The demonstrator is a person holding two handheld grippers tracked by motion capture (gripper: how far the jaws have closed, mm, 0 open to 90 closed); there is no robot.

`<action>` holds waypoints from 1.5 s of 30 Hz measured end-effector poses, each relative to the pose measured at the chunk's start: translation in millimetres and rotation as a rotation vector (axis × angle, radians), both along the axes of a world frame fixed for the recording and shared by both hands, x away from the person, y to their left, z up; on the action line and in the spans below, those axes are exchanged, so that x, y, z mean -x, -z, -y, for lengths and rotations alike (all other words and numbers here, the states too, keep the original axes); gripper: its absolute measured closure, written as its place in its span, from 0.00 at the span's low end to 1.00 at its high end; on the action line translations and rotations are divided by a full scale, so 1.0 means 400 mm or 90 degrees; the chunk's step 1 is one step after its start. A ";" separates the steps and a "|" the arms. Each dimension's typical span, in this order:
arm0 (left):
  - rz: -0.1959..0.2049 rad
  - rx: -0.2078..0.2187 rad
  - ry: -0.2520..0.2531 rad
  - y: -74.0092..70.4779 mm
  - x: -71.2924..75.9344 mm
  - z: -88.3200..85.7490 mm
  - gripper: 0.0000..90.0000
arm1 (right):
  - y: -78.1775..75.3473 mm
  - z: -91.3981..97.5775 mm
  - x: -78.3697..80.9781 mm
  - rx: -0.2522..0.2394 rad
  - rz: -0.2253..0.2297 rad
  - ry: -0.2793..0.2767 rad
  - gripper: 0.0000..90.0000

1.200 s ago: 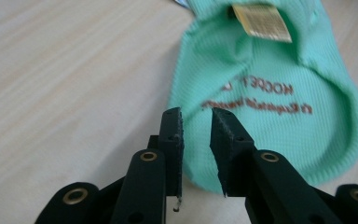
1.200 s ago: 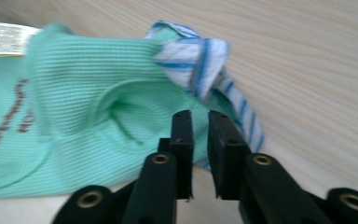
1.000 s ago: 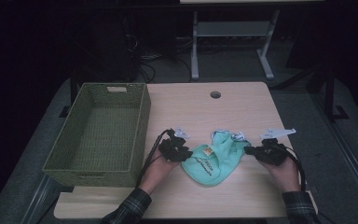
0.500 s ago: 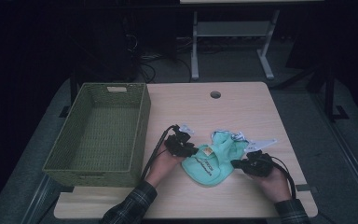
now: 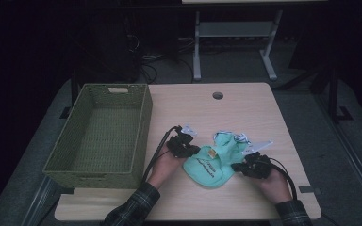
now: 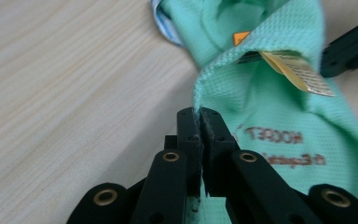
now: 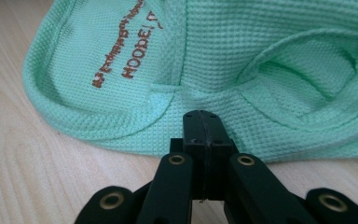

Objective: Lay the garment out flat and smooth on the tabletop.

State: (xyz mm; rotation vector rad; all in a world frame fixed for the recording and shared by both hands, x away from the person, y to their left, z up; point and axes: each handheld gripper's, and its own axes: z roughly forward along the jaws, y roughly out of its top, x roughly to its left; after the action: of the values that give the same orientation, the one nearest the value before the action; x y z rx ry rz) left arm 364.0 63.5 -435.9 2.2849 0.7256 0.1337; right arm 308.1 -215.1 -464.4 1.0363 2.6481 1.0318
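The basket (image 5: 101,134) sits empty at nine o'clock. At table centre, the left gripper (image 5: 185,145) has just closed, pinching the green garment's (image 5: 214,160) edge. At four o'clock, the right gripper (image 5: 250,165) has shifted inward, clamped on the hem; I judge a two-handed lift is ready.

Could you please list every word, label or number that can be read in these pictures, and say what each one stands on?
"HOODE!" – brown print on the green waffle-knit garment, as the right gripper view shows it.
A smaller brown line beside it on the garment: too small and blurred to read.
Yellow tag at the garment's opening: fine print, unreadable.
Small orange tab inside the garment: no legible text.
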 end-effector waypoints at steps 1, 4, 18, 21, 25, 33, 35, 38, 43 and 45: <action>0.009 0.003 0.005 -0.007 0.008 0.001 0.96 | 0.000 0.000 0.000 0.000 -0.001 0.000 1.00; 0.035 0.008 0.040 -0.023 0.034 0.007 0.96 | 0.001 0.001 -0.001 -0.001 0.001 -0.002 1.00; -0.004 -0.050 0.135 0.037 0.105 0.068 0.96 | 0.000 0.000 0.000 0.001 0.003 -0.002 1.00; -0.007 -0.049 0.137 0.039 0.102 0.072 0.92 | 0.000 -0.001 0.001 0.001 0.002 -0.002 1.00; 0.006 -0.019 0.118 0.005 0.089 0.057 0.85 | 0.000 0.000 0.001 0.001 0.002 -0.002 1.00; 0.030 0.010 0.077 -0.058 0.018 0.045 0.82 | 0.000 -0.001 0.002 0.003 0.005 -0.003 1.00; 0.029 0.010 0.073 -0.061 -0.009 0.054 0.82 | 0.001 -0.001 0.002 0.004 0.008 -0.006 1.00; 0.023 0.014 0.063 -0.056 -0.049 0.080 0.81 | 0.000 -0.001 0.002 0.003 0.005 -0.004 1.00; 0.019 0.012 0.069 -0.035 -0.103 0.132 0.79 | 0.000 -0.001 0.003 0.003 0.007 -0.005 1.00; 0.013 0.009 0.066 -0.025 -0.119 0.154 0.78 | 0.000 -0.003 0.004 0.002 0.006 -0.002 1.00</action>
State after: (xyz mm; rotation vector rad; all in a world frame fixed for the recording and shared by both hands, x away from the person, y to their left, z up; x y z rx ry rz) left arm 411.6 1.9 -425.7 2.2995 0.5940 0.1031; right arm 306.5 -214.0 -464.5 1.0237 2.6436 1.0294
